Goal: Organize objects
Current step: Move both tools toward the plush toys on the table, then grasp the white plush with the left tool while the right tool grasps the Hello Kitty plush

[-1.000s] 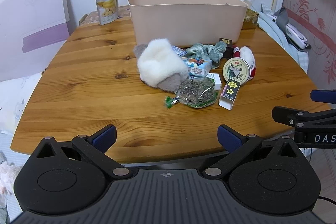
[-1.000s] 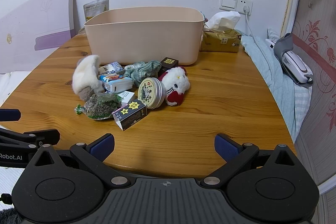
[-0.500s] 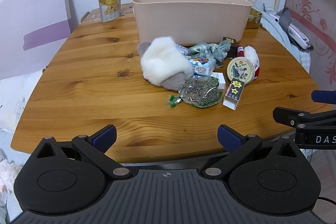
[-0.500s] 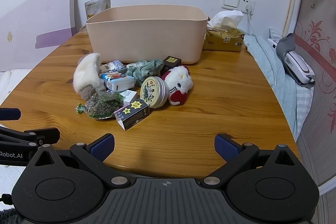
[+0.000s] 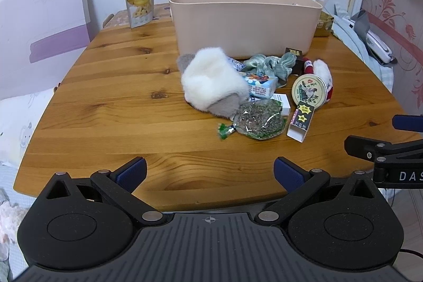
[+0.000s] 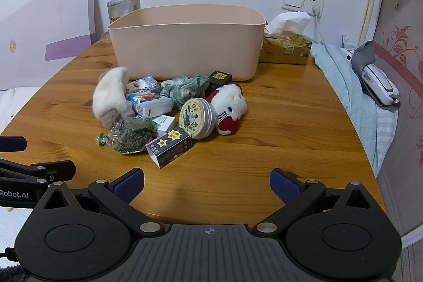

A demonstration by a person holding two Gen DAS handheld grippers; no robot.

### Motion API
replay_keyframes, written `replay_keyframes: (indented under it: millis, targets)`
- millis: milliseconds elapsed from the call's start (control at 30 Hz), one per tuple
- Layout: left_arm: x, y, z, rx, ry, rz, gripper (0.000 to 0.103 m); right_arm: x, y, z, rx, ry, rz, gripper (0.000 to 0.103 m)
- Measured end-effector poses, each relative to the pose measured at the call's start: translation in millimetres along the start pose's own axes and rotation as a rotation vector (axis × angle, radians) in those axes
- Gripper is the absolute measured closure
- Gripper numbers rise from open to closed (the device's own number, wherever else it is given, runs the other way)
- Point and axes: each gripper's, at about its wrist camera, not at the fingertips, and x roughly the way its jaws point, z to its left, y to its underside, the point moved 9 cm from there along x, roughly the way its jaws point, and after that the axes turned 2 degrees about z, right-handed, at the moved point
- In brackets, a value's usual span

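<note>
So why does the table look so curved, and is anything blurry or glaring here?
Left wrist view: the fisheye lens bows the table edges; the clutter stays sharp, corners go dark. Right wrist view: same bending, soft even light, only a faint shadow in front of the right gripper, no strong glare.

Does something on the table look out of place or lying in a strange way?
Yes. The round tin stands on its edge, leaning against the plush toy, so it may roll. The small items lie jumbled in front of the beige bin, none visibly inside it.
</note>
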Motion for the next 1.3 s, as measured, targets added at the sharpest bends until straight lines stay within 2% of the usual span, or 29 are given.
replay_keyframes:
  millis: [533, 833, 933, 1300]
  targets:
    - [14, -22, 13, -0.022, 0.007, -0.011, 0.000, 15, -13, 3, -0.002, 0.020, 0.017, 0.000]
    - [22, -32, 17, -0.021, 0.015, -0.002, 0.000, 22, -25, 6, 0.002, -0.014, 0.023, 0.000]
    - [26, -37, 19, -0.021, 0.008, 0.001, 0.000, 24, -31, 3, 0.020, -0.016, 0.019, 0.005]
    - [42, -55, 21, -0.034, 0.022, 0.010, 0.000, 38, -47, -4, 0.033, -0.009, 0.036, 0.003]
